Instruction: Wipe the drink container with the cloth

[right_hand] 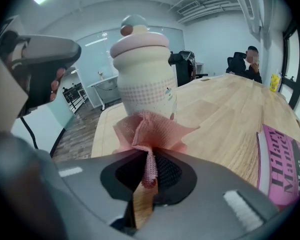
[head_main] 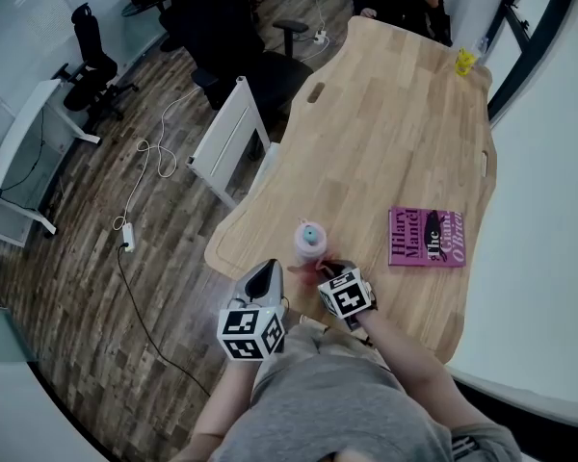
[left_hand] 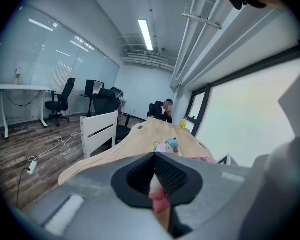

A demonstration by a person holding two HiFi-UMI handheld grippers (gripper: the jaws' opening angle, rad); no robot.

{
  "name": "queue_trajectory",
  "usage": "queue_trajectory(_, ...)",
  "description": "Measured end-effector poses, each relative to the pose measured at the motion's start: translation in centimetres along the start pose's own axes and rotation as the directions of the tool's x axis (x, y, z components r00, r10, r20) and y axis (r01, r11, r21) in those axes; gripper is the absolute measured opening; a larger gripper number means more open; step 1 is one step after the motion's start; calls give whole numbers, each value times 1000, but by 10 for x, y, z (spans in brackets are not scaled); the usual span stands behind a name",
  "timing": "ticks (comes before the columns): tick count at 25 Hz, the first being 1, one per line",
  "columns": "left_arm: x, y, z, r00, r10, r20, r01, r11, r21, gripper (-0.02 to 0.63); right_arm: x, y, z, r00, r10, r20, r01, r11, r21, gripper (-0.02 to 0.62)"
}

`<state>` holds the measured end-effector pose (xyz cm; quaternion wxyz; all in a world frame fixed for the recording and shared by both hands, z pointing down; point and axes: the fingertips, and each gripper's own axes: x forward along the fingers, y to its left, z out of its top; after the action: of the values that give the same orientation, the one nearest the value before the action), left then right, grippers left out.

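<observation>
Cloth (right_hand: 149, 131) pinched in right gripper (right_hand: 151, 169) jaws, bunched at near lower side of drink container (right_hand: 142, 79). Container stood upright by near worktop (head_main: 395, 133) edge. Left gripper (left_hand: 155, 176) jaws pressed together, near-left of container. Wiping judged barely begun; sides, lid left.

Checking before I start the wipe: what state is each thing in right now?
Drink container: upright on the table, lid on.
Right tool: shut on the cloth.
Cloth: bunched, at the container's lower side.
Left tool: jaws together, clear of the container.
Book: closed, lying flat.
</observation>
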<state>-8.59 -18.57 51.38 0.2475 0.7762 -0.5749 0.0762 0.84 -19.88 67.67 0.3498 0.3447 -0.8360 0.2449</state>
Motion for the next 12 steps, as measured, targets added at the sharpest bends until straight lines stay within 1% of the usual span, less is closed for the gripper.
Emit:
queue_trajectory(4,-6,-7,-3,1000,24,5,-24,1000,-12,4,3,-2,-11,1000,13,-24,-12,1000,28,31)
queue_trajectory(9,-18,-16,-5,998,56,17,-55,998,-24,5,-1,1,-17,999,25,-34,-25,1000,-5,31)
queue_trajectory(12,-24,-19,-6,997,75,28,-74,997,-34,3,-7,4,-18,999,39,-25,-40,999,-21,31)
